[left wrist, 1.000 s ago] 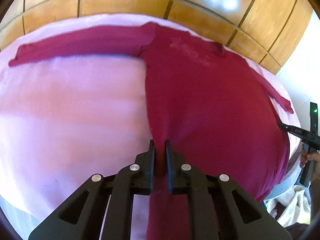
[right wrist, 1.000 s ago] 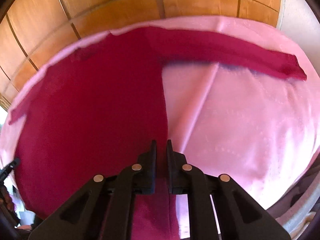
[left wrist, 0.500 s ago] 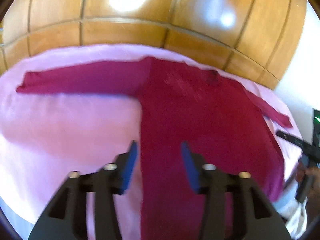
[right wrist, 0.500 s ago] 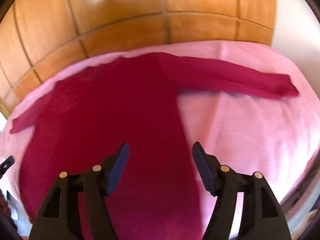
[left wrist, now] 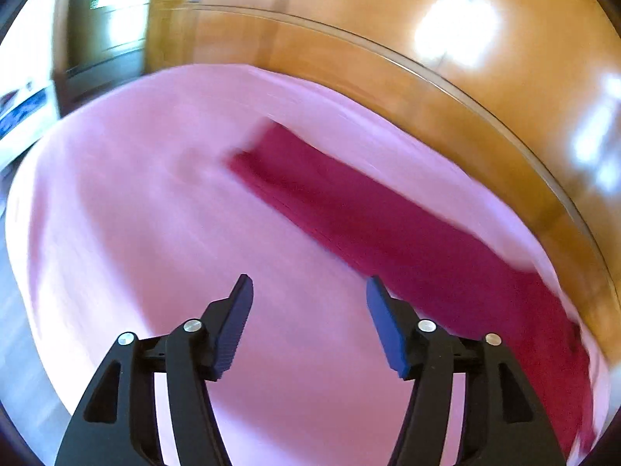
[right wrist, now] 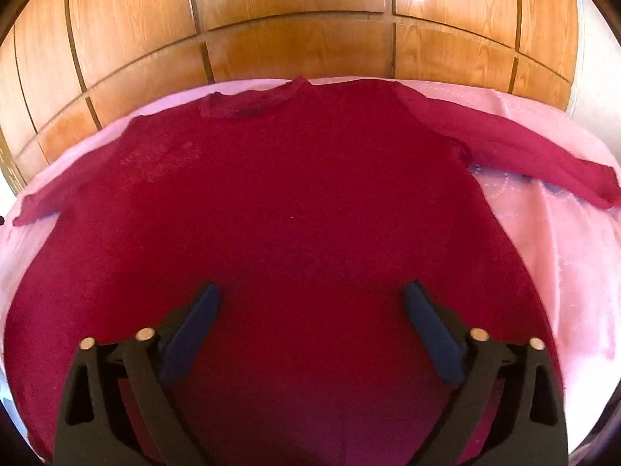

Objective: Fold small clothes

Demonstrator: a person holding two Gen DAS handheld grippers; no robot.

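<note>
We see no readable writing anywhere. The red sweater [right wrist: 295, 209] lies flat on the pink sheet [right wrist: 562, 240], one sleeve [left wrist: 349, 209] blurred. Both our left hand-held gripper [left wrist: 308, 295] and right hand-held gripper [right wrist: 312, 303] have just been opening, nothing between them.

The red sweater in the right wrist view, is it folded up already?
No, the red sweater lies spread flat on the pink sheet with both sleeves stretched out to the sides.
</note>
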